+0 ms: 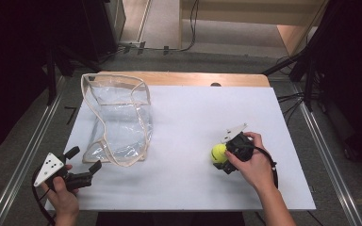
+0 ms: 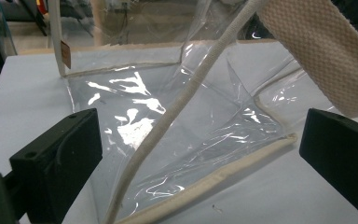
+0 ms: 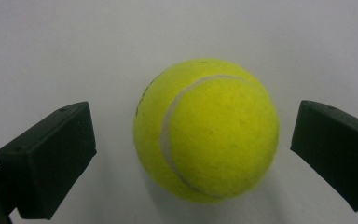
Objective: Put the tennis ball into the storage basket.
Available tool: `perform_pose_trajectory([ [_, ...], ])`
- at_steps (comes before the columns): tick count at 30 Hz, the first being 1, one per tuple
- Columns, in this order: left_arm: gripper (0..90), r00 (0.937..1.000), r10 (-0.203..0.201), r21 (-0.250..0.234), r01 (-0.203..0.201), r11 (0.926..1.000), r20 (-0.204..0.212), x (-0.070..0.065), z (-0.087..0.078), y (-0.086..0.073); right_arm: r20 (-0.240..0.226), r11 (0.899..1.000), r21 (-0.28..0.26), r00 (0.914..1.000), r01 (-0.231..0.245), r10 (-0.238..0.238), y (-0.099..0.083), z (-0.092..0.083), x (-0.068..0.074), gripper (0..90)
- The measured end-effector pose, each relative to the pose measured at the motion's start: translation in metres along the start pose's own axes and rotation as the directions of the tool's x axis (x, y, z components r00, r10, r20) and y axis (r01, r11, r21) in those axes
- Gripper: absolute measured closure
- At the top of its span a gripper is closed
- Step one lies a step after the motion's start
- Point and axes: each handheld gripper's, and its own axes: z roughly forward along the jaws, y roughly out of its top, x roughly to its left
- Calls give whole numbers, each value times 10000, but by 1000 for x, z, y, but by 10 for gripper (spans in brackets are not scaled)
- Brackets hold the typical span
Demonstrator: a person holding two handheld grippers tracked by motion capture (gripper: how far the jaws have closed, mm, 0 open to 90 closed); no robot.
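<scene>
- Right tool (image 3: pixel 193 140) standing wide, straddling yellow-green felt tennis ball (image 3: pixel 206 129) resting on white bench (image 1: pixel 184 117); grasp pending.
- Left tool (image 2: pixel 205 158) gaping wide, facing clear plastic cream-trimmed bag (image 2: pixel 177 121); bagging presumably remaining.

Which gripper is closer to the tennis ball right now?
Right. The right gripper has its open jaws either side of the tennis ball; the left gripper sits far off, facing the clear bag.

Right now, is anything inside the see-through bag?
The clear bag looks empty: through its plastic you see just the white table cover. The tennis ball sits outside, between the open right gripper jaws.
</scene>
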Motion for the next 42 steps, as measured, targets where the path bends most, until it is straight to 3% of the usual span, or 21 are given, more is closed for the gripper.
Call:
perform_pose_trajectory([
  [7, 0, 10000, -20, 6, 20, 10000, 24, 0, 0, 0, -48, 9994, 302, 9999, 148, -147, 1, 5, 1, 0],
  [20, 0, 10000, -7, 2, 7, 10000, 52, 0, 0, 0, 127, 9987, 506, 9999, -34, 28, 3, 10, -1, 0],
  [21, 0, 10000, -2, 1, 2, 10000, 54, 0, 0, 0, 182, 9988, 478, 9998, -58, 50, 2, 10, -1, 64],
  [28, 0, 10000, 59, 41, -59, 10000, 60, 0, 0, 0, 102, 9989, 464, 9999, -5, 1, 2, 10, -2, 65],
  [31, 0, 10000, 83, 53, -83, 10000, 51, 0, 1, 0, 189, 9985, 517, 9997, -153, 143, 2, 10, -3, 156],
  [36, 0, 10000, 86, 64, -87, 9999, 36, -1, 1, 0, 26, 9983, 508, 9995, -301, 300, 0, 10, -4, 220],
  [42, 0, 9999, 90, 62, -90, 9999, 46, -1, 1, 0, -18, 9982, 499, 9995, -327, 328, -1, 9, -5, 225],
])
